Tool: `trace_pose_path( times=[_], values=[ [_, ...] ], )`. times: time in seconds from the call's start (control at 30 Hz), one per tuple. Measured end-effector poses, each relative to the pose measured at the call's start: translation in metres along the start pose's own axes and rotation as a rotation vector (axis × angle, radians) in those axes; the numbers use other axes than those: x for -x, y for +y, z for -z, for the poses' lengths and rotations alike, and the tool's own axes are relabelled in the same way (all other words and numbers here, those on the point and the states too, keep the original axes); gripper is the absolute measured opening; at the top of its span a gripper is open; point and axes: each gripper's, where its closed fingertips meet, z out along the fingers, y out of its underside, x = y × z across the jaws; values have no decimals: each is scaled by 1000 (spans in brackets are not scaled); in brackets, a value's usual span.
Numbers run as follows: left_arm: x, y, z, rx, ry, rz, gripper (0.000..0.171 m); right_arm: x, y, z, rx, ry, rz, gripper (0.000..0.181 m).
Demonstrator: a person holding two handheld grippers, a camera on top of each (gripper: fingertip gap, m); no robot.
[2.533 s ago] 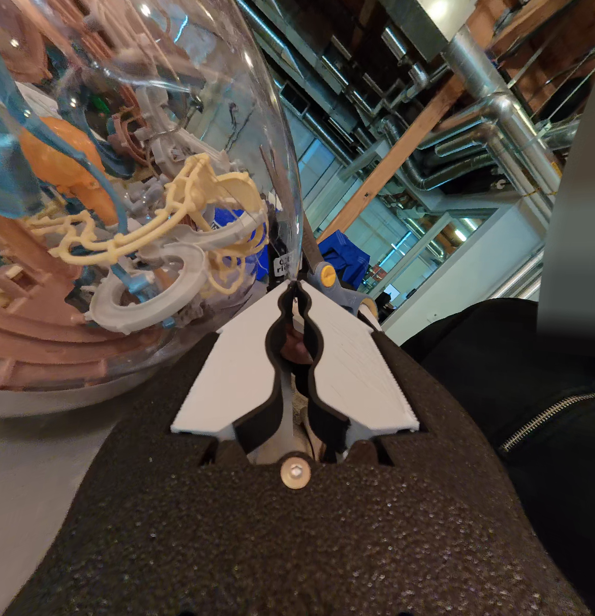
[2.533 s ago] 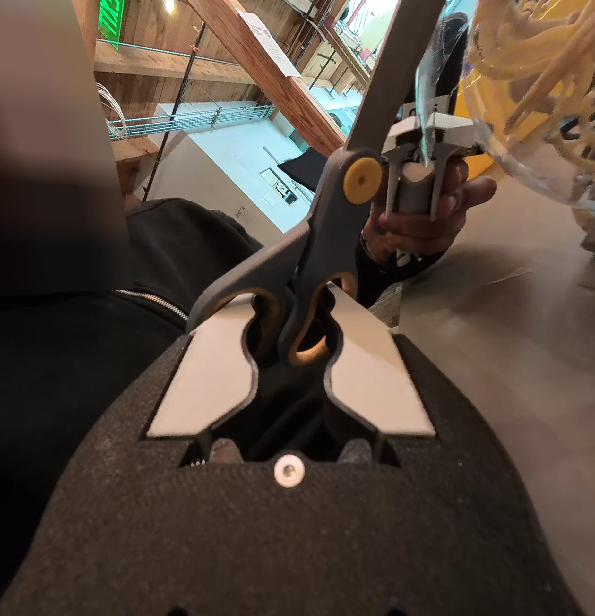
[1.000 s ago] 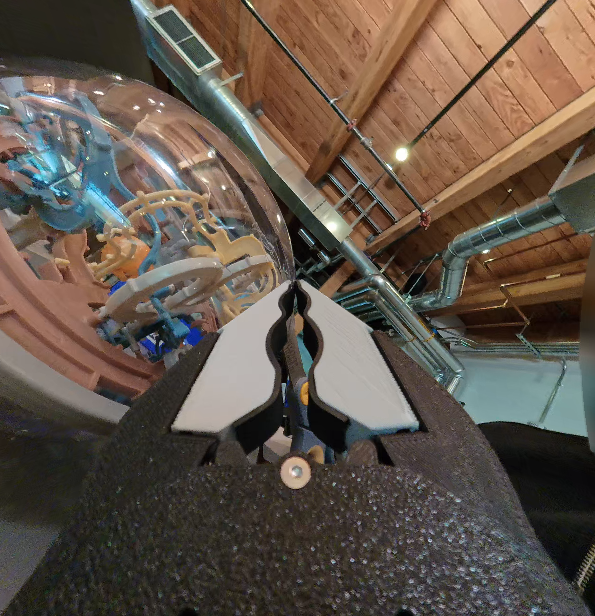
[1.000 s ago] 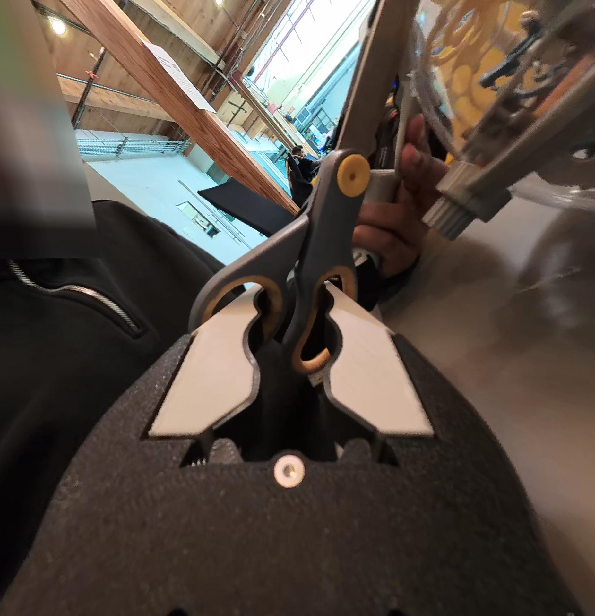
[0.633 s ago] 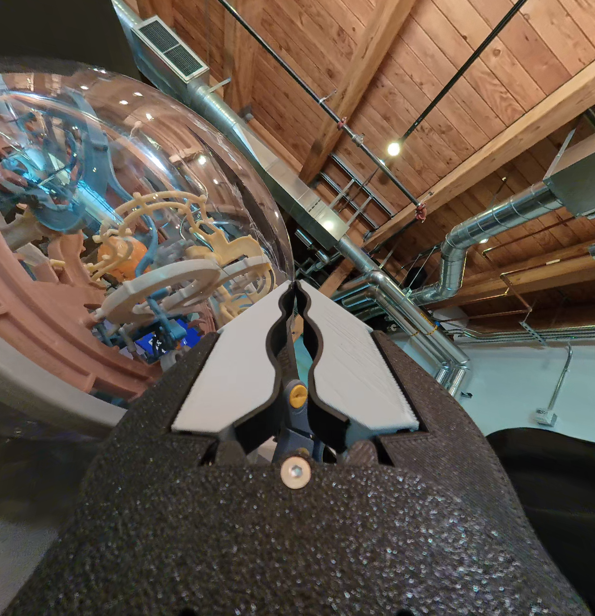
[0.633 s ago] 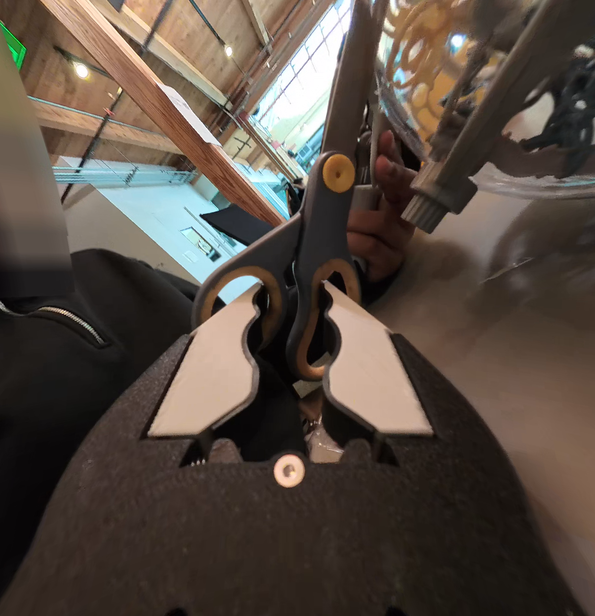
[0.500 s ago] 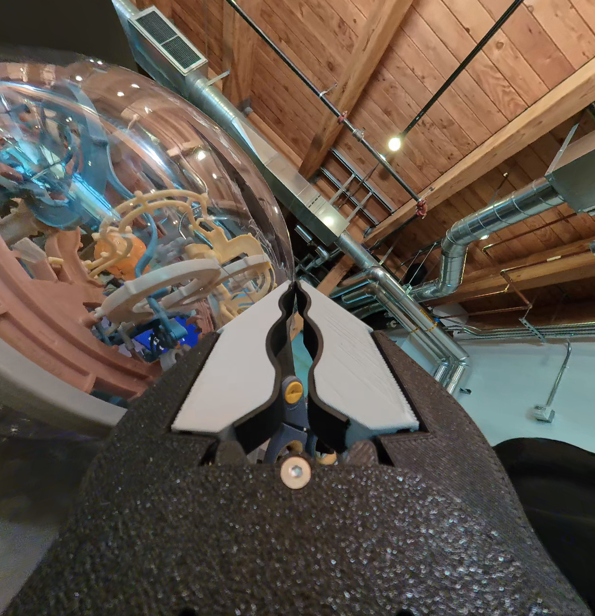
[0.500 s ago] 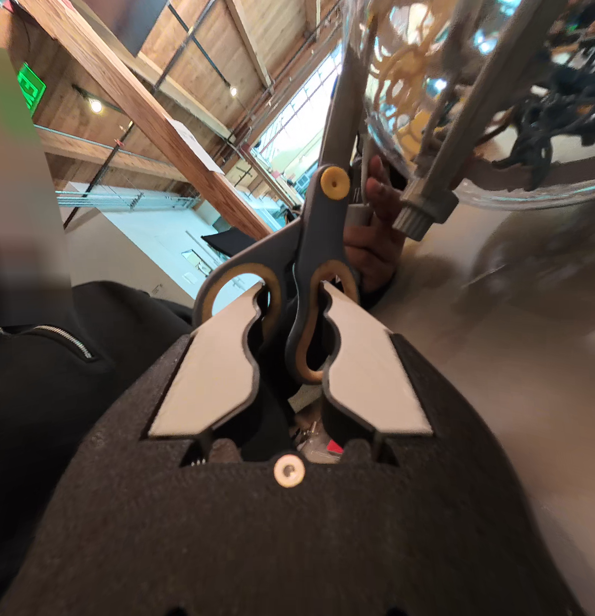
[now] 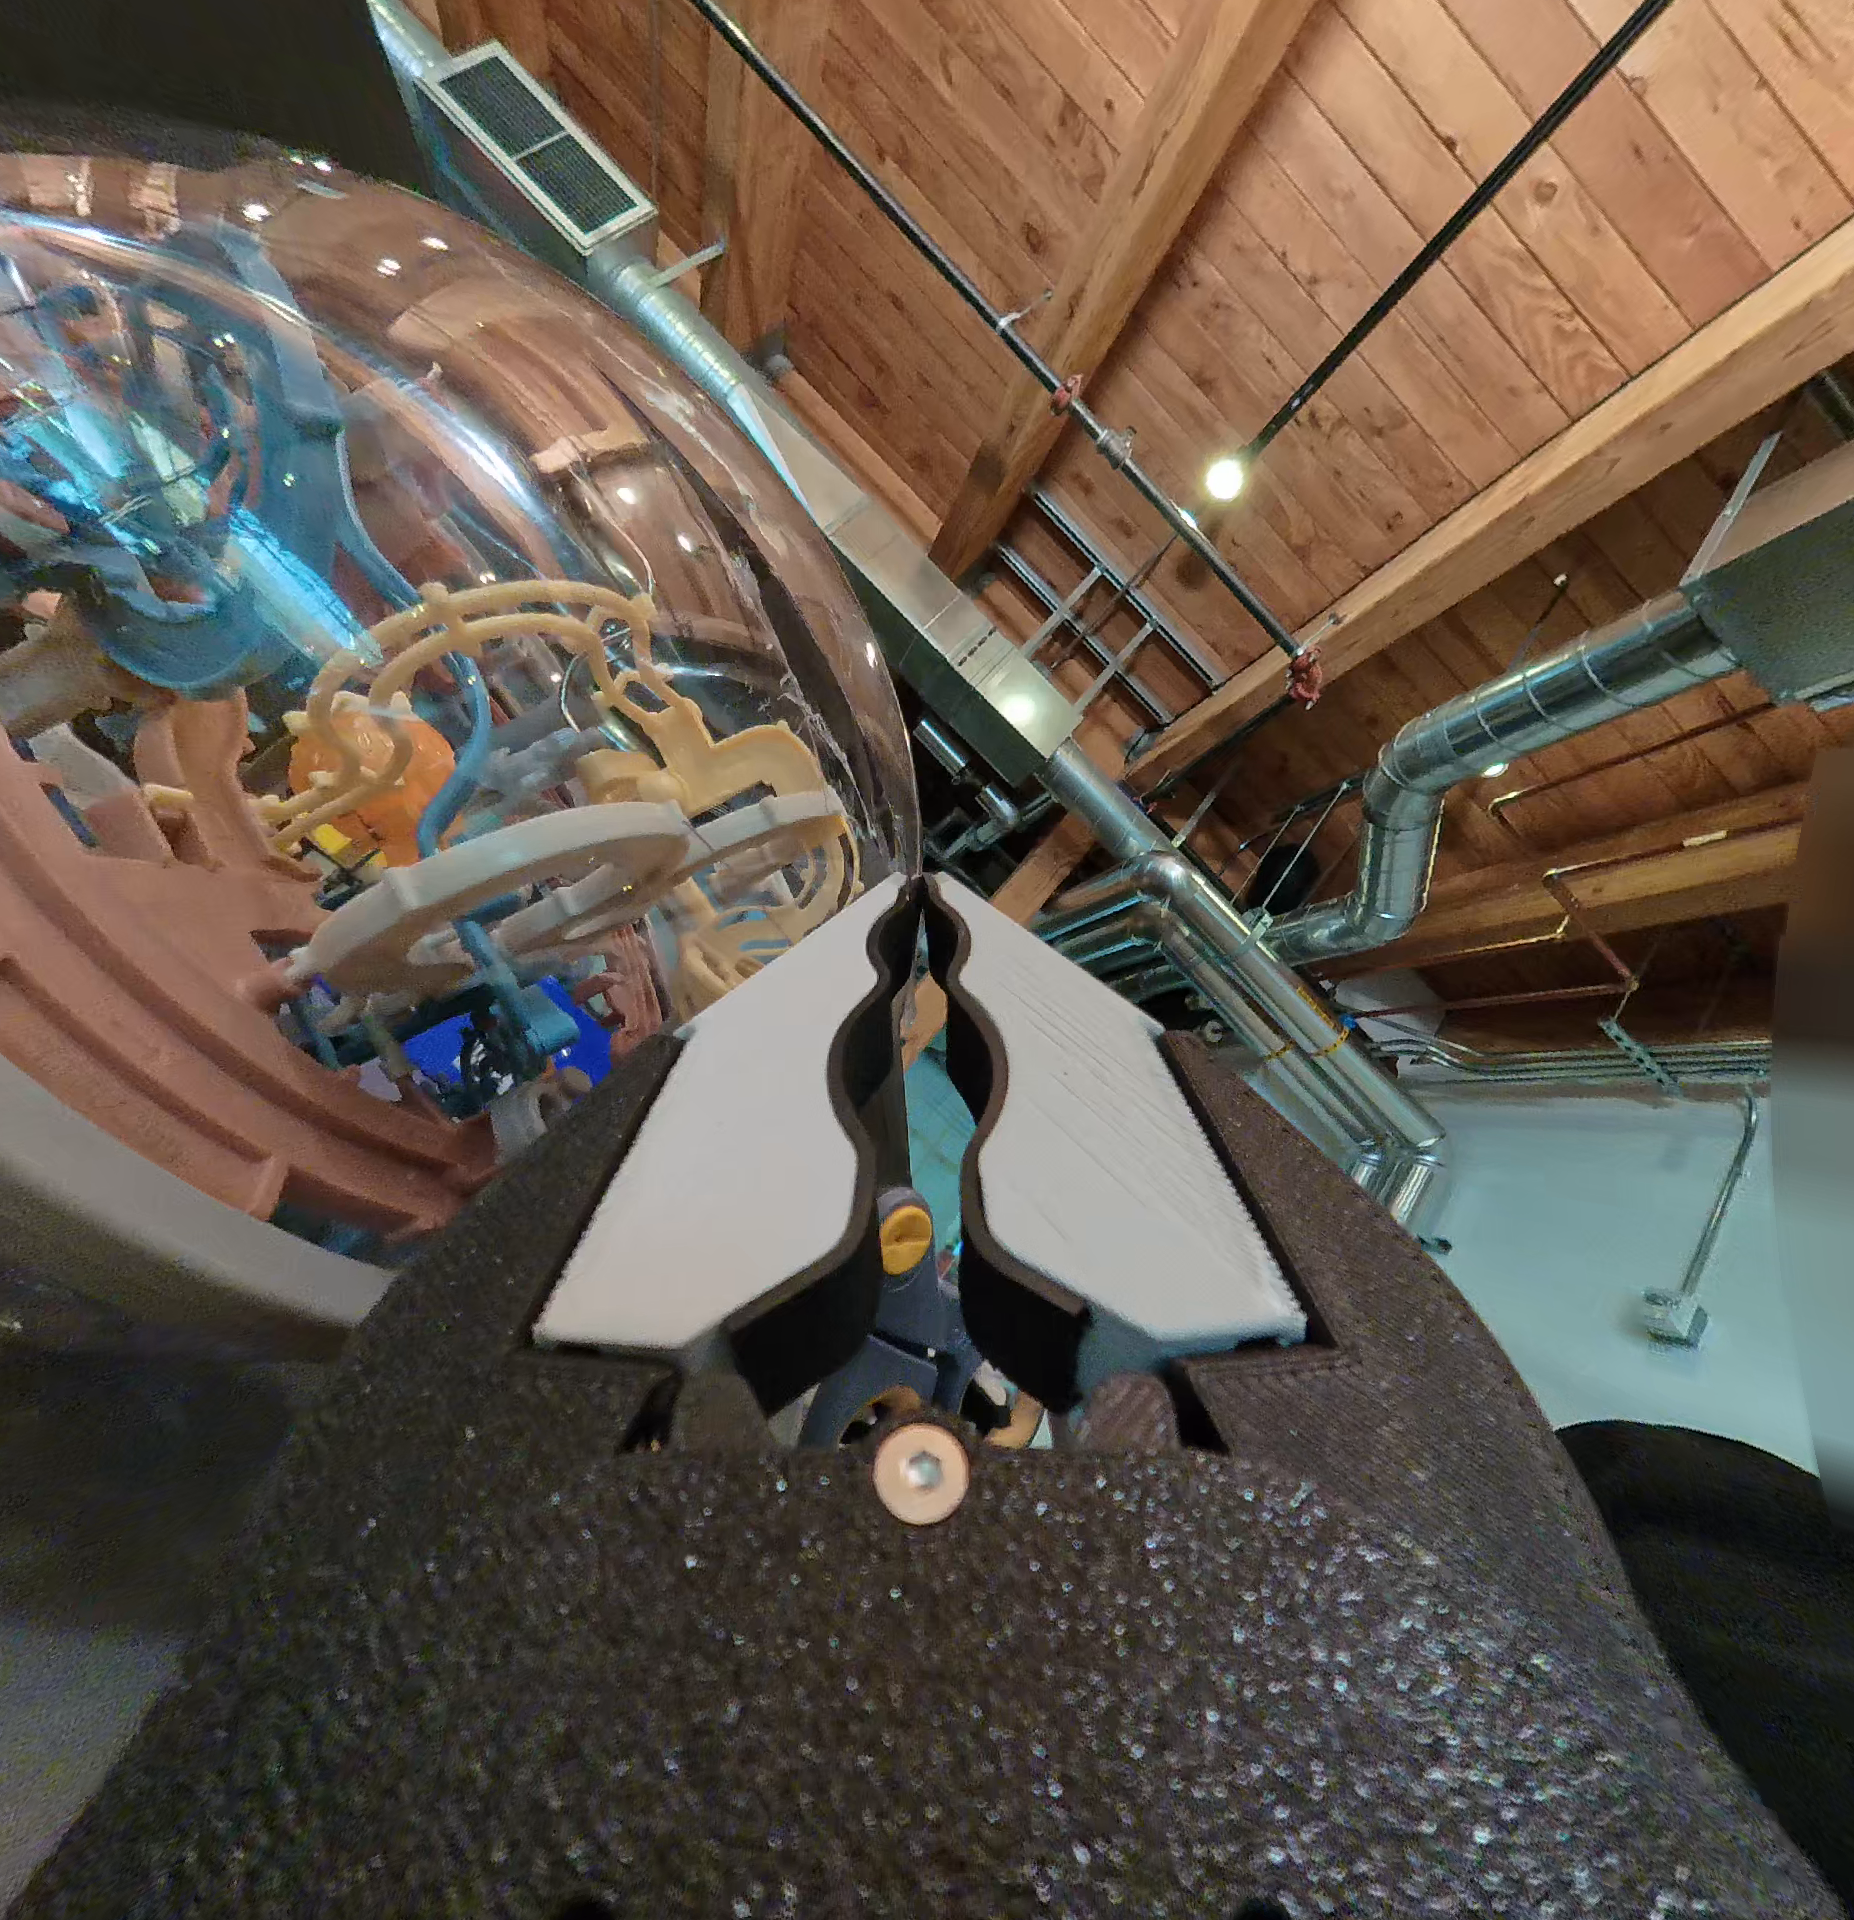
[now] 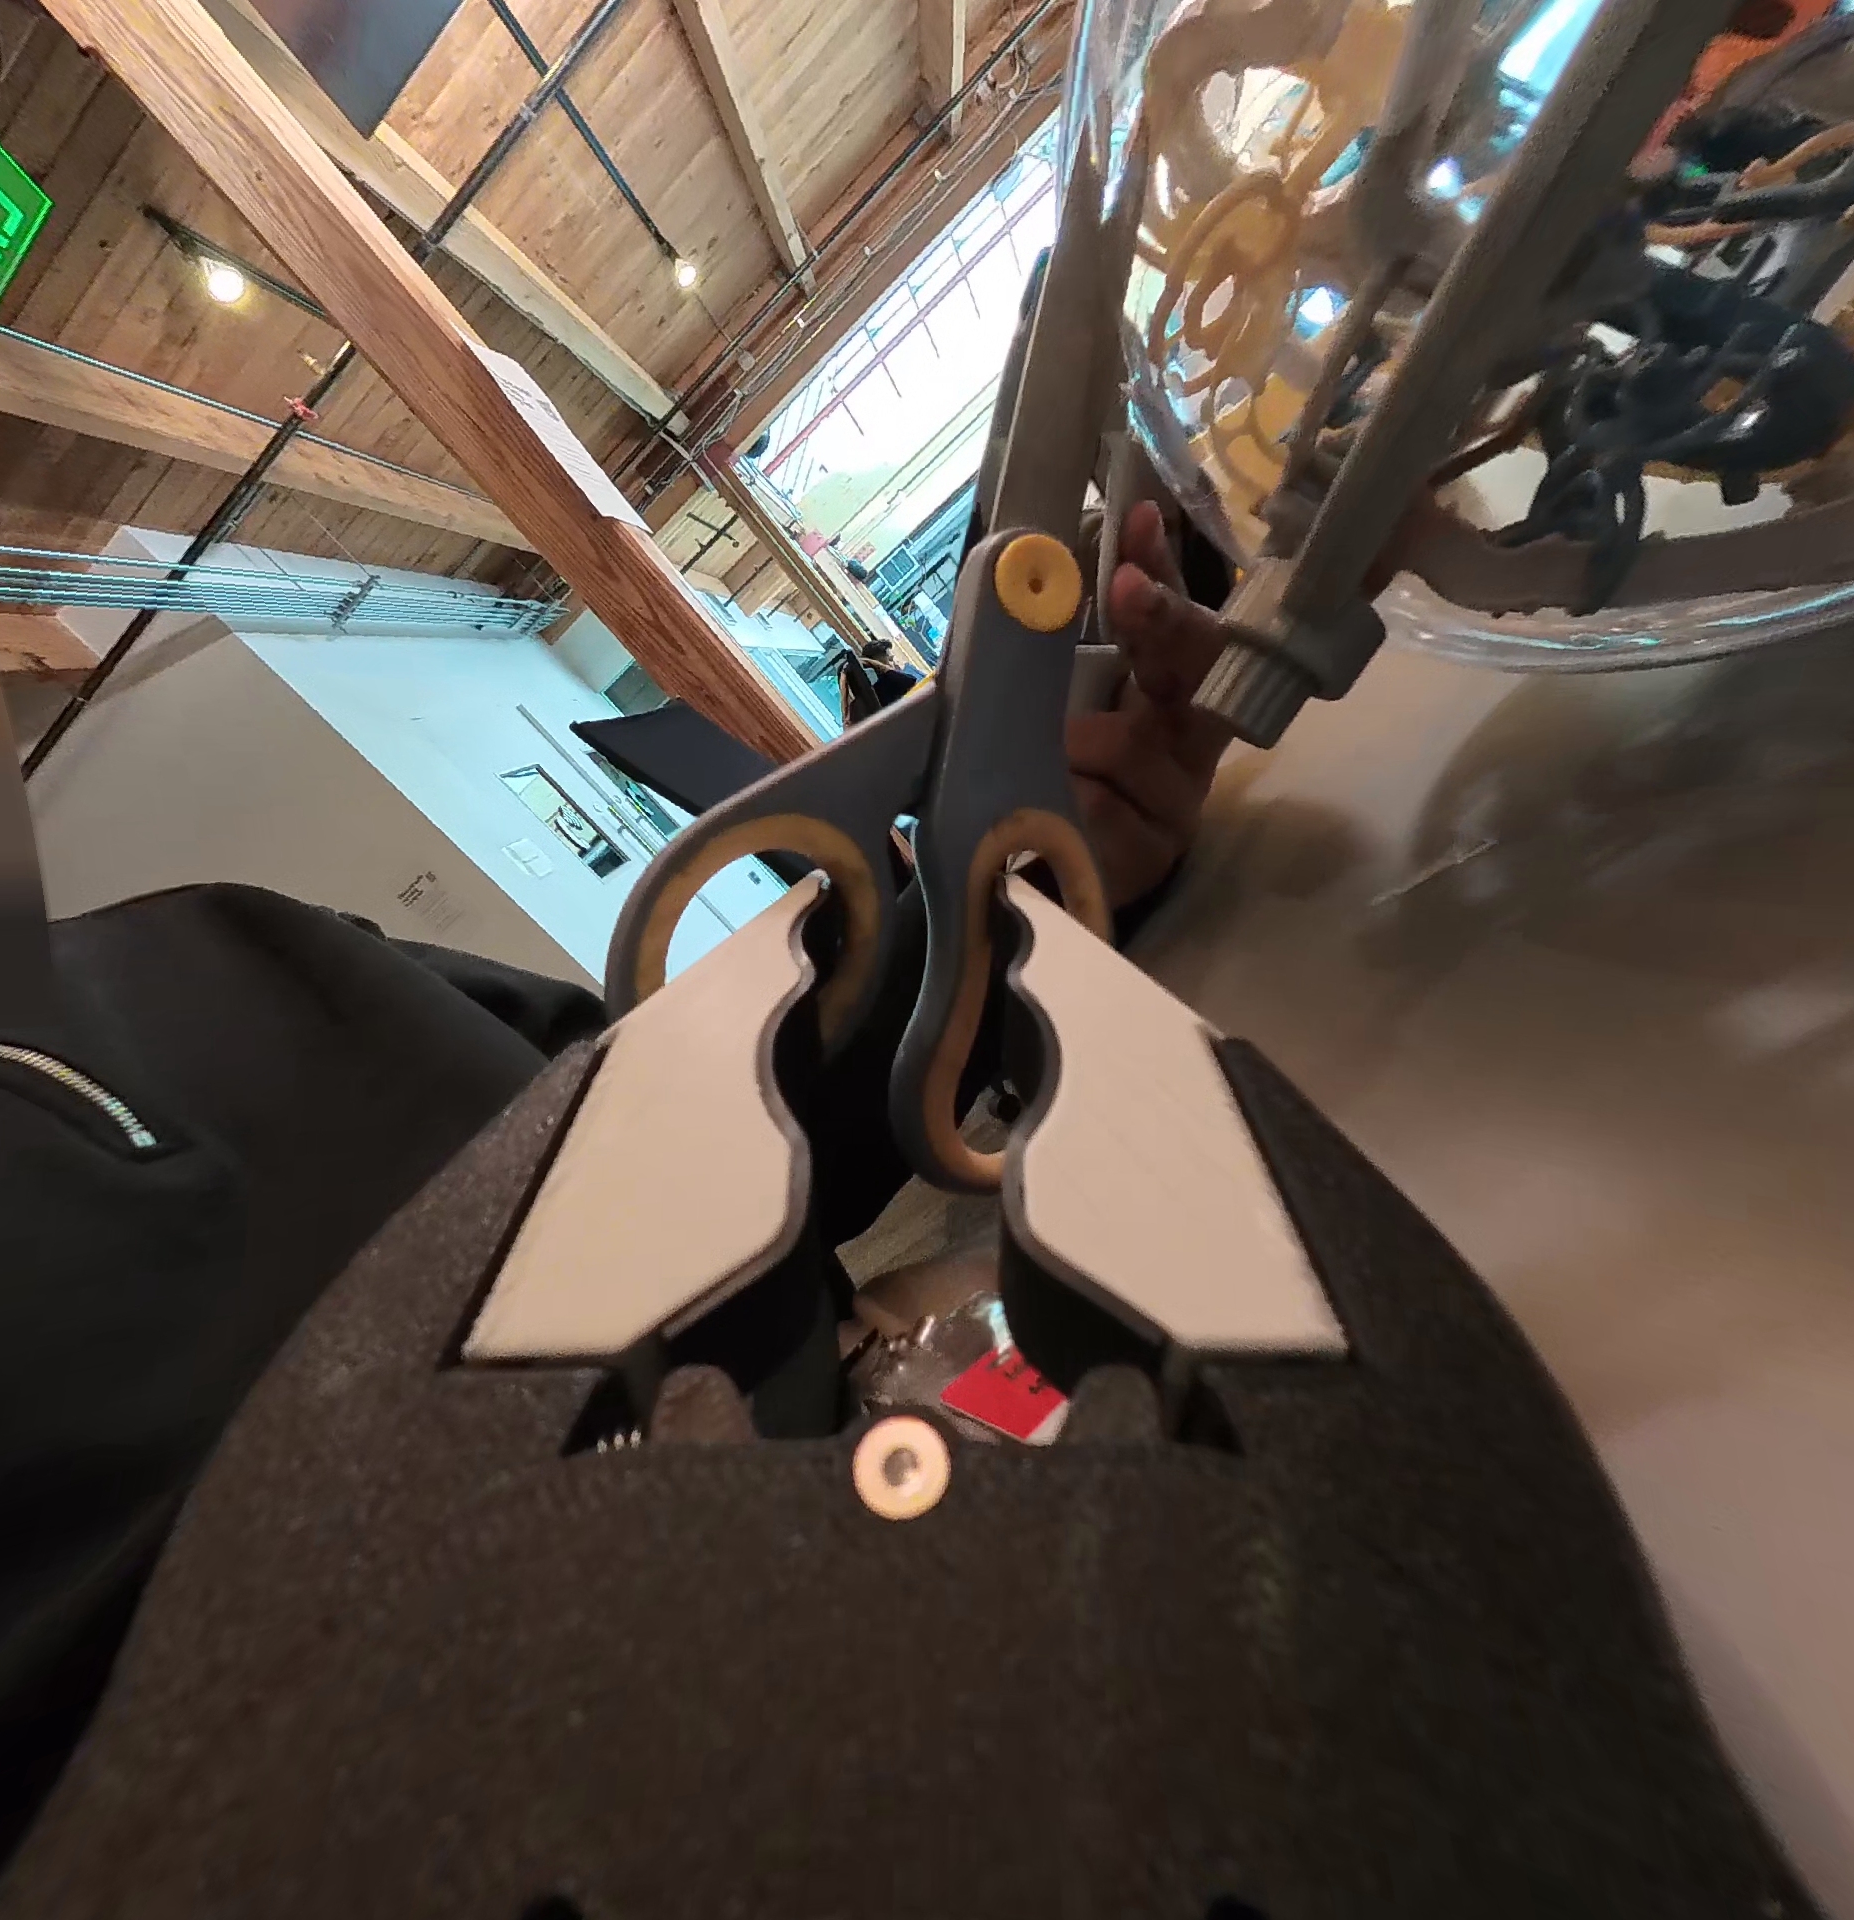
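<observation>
A clear plastic ball (image 9: 611,499) with pink, cream, blue and orange maze tracks inside fills the left of the left wrist view. My left gripper (image 9: 918,891) is shut, its tips pinching a thin clear edge on the ball's side. Grey scissors with a yellow pivot (image 9: 902,1242) show through the gap under its fingers. My right gripper (image 10: 912,894) is shut on the scissors (image 10: 1006,748) at the handle loops. The blades point up beside the ball (image 10: 1525,260). A hand (image 10: 1141,790) on the left gripper shows behind the scissors.
A grey tabletop (image 10: 1577,1091) lies under the ball. A grey post with a knurled end (image 10: 1281,665) sticks out of the ball near the scissors. A person's black zipped jacket (image 10: 175,1195) is close on the left. Wooden beams and metal ducts (image 9: 1474,748) are overhead.
Both grippers have tilted upward and the ball has turned with them. The scissors have come in under the left gripper's fingers, and the ball now sits closer to the right gripper.
</observation>
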Motion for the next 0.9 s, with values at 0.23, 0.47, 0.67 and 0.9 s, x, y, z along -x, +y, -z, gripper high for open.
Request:
trace_pose_path(
  times=[0.23, 0.47, 0.67, 0.9],
  values=[
    [2, -2, 2, -8, -7, 8, 0, -2, 2, -1, 8, 20, 22, 27],
    [3, -3, 2, -6, -19, -19, 0, -4, 1, -2, -1, 33, 14, 27],
    [2, 1, 1, 13, -18, -36, 0, 6, -10, 2, -71, -49, -61, 28],
    [3, 0, 2, 13, -11, -17, 0, 14, -18, 10, -137, -119, -84, 39]
  ],
)
